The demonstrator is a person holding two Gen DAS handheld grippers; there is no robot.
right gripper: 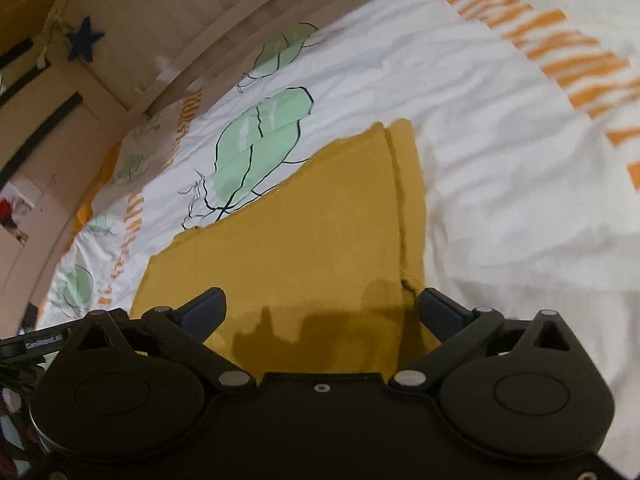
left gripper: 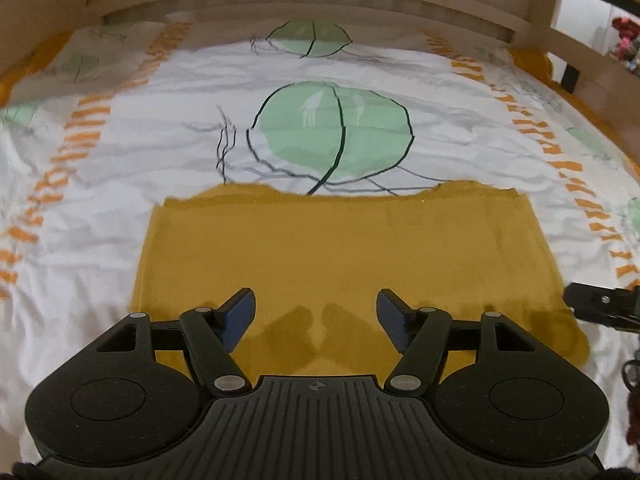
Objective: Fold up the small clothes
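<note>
A mustard-yellow garment (left gripper: pixel 340 248) lies flat on the bed as a rough rectangle. In the right wrist view the garment (right gripper: pixel 304 240) shows a folded-over strip along its right side. My left gripper (left gripper: pixel 316 312) is open and empty, hovering over the garment's near edge. My right gripper (right gripper: pixel 320 312) is open and empty, over the garment's near right part, its right finger (right gripper: pixel 440 312) beside the folded strip. A piece of the right gripper (left gripper: pixel 600 304) shows at the right edge of the left wrist view.
The bed cover (left gripper: pixel 120 160) is white with green leaf prints (left gripper: pixel 332 132) and orange stripe bands (left gripper: pixel 80 120). A wooden headboard (left gripper: pixel 320 4) runs along the far side. A wall with a blue star (right gripper: pixel 84 38) stands beyond the bed's left.
</note>
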